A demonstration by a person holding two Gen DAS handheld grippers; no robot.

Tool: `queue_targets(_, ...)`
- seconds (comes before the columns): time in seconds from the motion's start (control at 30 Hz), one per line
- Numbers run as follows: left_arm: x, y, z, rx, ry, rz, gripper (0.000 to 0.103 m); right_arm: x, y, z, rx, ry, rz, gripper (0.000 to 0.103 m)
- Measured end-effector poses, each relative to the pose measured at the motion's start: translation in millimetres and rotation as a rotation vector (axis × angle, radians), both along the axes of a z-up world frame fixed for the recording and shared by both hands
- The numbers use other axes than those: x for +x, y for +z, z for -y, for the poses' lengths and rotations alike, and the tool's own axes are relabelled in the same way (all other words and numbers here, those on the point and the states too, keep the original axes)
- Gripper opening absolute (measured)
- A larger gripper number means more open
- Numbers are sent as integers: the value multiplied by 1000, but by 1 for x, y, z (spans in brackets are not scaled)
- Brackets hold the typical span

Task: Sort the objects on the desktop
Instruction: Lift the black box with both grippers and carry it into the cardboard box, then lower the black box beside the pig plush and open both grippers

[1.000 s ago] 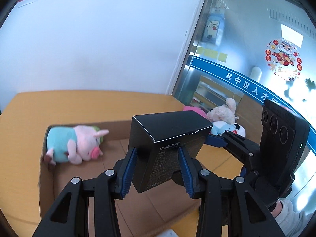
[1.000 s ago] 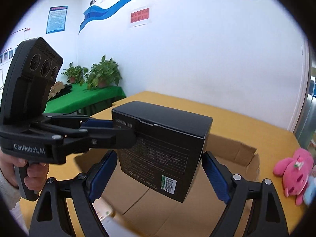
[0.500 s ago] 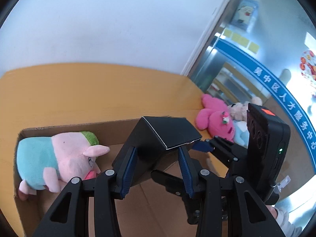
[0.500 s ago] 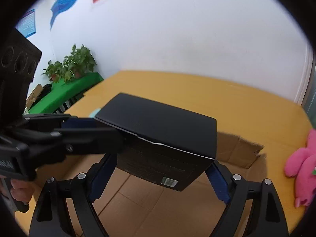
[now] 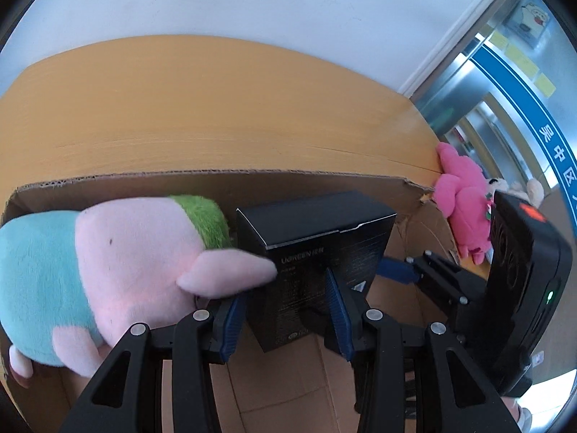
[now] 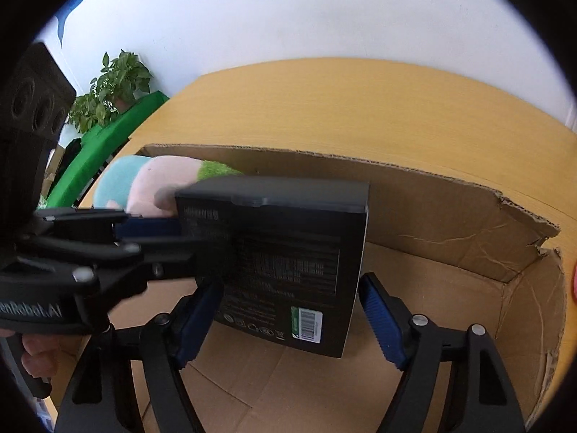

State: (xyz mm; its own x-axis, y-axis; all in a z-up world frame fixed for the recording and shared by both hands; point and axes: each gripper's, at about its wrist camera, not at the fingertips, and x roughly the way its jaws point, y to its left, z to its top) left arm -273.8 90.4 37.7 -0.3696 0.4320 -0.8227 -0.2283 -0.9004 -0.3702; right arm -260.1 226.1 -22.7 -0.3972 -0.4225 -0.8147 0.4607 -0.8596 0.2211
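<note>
black box lowered into cardboard box — left tool clamped, right tool closing, plush pig alongside

left wrist: close, down into carton | right wrist: same carton, opposite side

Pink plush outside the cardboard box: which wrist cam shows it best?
Left wrist view. The pink plush lies in plain sight on the table past the cardboard box's torn corner. The right wrist view catches only a pink-red sliver at its right edge.
</note>
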Motion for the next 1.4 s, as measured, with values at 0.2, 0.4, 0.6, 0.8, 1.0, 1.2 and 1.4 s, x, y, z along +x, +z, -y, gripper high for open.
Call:
queue_targets(0.2, -7, -4, -9, -61, -7, -4, 40, -6, -13, 0, -62, -18, 55, 76)
queue_targets(0.4, 2, -7, -10, -69, -40, 9, 40, 7, -12, -5, -97, -20, 93, 76)
queue_targets(0.6, 6, -5, -11, -61, -42, 24, 40, 10, -13, -11, -153, -40, 120, 76)
queue_targets(0.8, 8, -2, -6, -43, -39, 33, 44, 5, -15, 3, -129, -34, 118, 76)
queue_targets(1.0, 40, 30, 11, -56, -28, -112, 52, 19, 5, -14, -116, -126, 48, 78)
queue_targets(1.2, 107, 82, 50, -119, 80, -361, 78, 84, 52, -39, -80, -200, -120, 81)
queue_targets(1.4, 186, 105, 77, -172, 124, -566, 96, 152, 83, -38, -74, -203, -225, 81)
